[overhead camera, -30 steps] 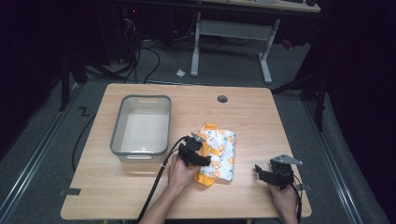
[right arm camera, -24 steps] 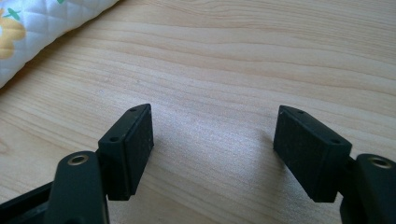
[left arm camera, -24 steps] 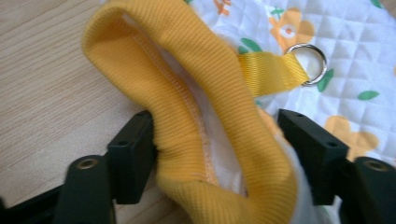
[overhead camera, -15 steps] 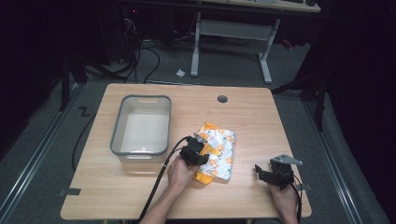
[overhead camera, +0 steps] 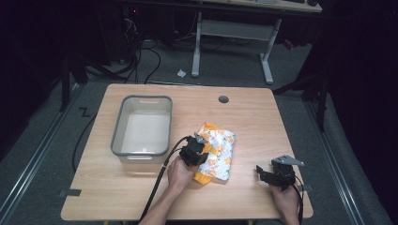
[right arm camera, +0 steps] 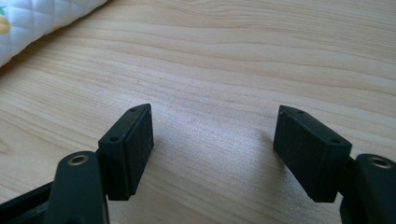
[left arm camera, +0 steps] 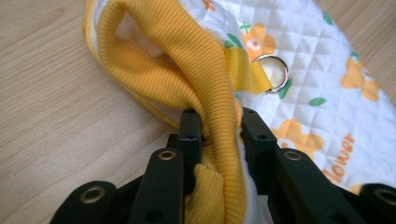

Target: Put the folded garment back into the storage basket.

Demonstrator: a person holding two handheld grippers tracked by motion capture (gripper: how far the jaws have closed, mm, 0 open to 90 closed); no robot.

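Yellow ribbed trim of the quilted garment sits pinched in my left claw mid-counter, just right of the grey bin. I read "lower" in orange beside the flower print. My right claw gapes wide, empty, near the counter's right edge.

Overhead light is falling brightly on the wooden table while the room around it is sinking into near-black. Soft shadows are pooling just under the right gripper's fingers. Beyond the left gripper's fingers the quilted cloth is blurring slightly.
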